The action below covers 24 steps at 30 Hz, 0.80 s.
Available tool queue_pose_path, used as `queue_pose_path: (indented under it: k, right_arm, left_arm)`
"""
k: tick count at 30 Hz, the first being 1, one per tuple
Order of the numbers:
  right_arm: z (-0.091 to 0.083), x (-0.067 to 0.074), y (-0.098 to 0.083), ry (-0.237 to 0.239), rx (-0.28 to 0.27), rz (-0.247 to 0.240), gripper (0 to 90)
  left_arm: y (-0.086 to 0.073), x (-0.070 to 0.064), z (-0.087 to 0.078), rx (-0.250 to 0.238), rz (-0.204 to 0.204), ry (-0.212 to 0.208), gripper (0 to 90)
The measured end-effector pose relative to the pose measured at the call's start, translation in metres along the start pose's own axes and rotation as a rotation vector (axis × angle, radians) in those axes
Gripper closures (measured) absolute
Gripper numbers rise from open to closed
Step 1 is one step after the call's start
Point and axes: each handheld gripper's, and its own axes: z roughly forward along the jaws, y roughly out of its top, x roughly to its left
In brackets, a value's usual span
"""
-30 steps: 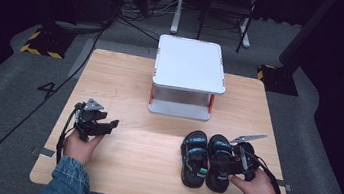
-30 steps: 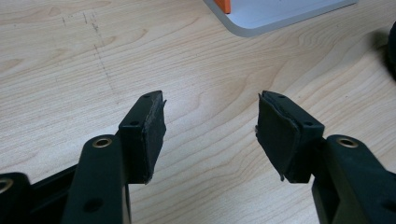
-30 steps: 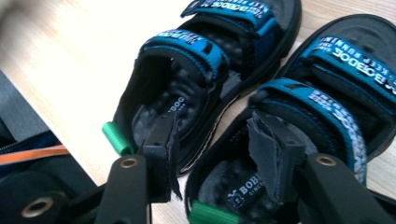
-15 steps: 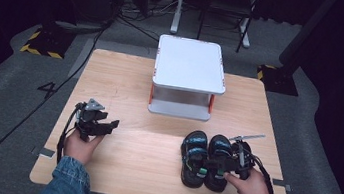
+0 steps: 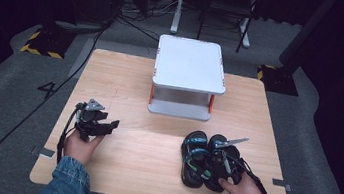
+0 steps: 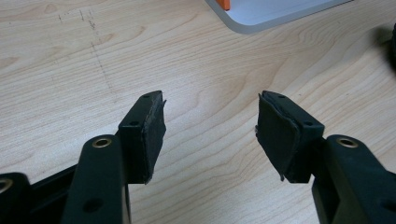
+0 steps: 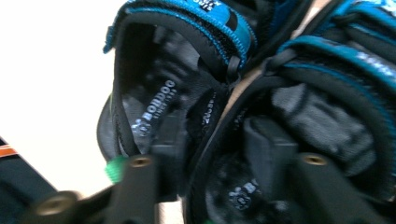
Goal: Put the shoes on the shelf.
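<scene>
Two black sandals with blue straps lie side by side on the right of the wooden table [image 5: 126,81]: the left sandal [image 5: 194,156] [image 7: 154,93] and the right sandal [image 5: 218,141] [image 7: 336,93]. My right gripper [image 5: 213,169] [image 7: 215,149] points down into them, one jaw inside each heel. Its jaws have just been closing, and the sandals' two inner side walls are pinched between the pads. My left gripper [image 5: 112,124] [image 6: 210,126] rests low over bare wood at the table's left, open, with nothing between its jaws.
A white two-level stand [image 5: 190,64] with orange posts occupies the middle back of the table; its base edge [image 6: 280,14] appears in the left gripper view. Grey floor, cables and dark equipment surround the table.
My right hand has moved in and down onto the sandals, and its jaws have narrowed around their inner walls. The left hand and gripper have not moved.
</scene>
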Motion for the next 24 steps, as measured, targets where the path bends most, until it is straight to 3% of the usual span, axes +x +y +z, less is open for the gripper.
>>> queue_pose_path:
  k: [6,8,11,13,14,17,24]
  right_arm:
    - [-0.001,-0.005,-0.002,0.009,-0.027,0.009,78.4]
    - [-0.003,-0.007,-0.005,-0.011,-0.077,0.02,82.0]
    - [-0.007,-0.008,-0.004,0.037,-0.117,0.044,82.2]
    - [-0.014,-0.007,0.001,0.085,-0.189,0.044,82.3]
    - [-0.014,-0.007,0.001,0.085,-0.189,0.044,82.3]
    - [-0.019,-0.004,0.016,0.055,-0.238,0.015,82.2]
    - [-0.014,-0.009,0.051,0.054,-0.285,0.0,82.1]
  left_arm:
    - [0.0,0.001,-0.001,-0.001,0.0,0.003,42.1]
    - [0.0,0.001,-0.001,0.002,-0.003,0.002,42.1]
    - [0.0,0.001,-0.001,0.003,-0.006,0.0,42.1]
    - [0.0,0.001,-0.002,0.002,0.001,0.004,42.1]
    - [0.0,0.001,-0.002,0.002,0.001,0.004,42.1]
    - [-0.002,0.001,-0.003,0.004,-0.005,0.006,42.0]
    - [-0.009,0.003,-0.011,0.0,-0.015,0.025,41.8]
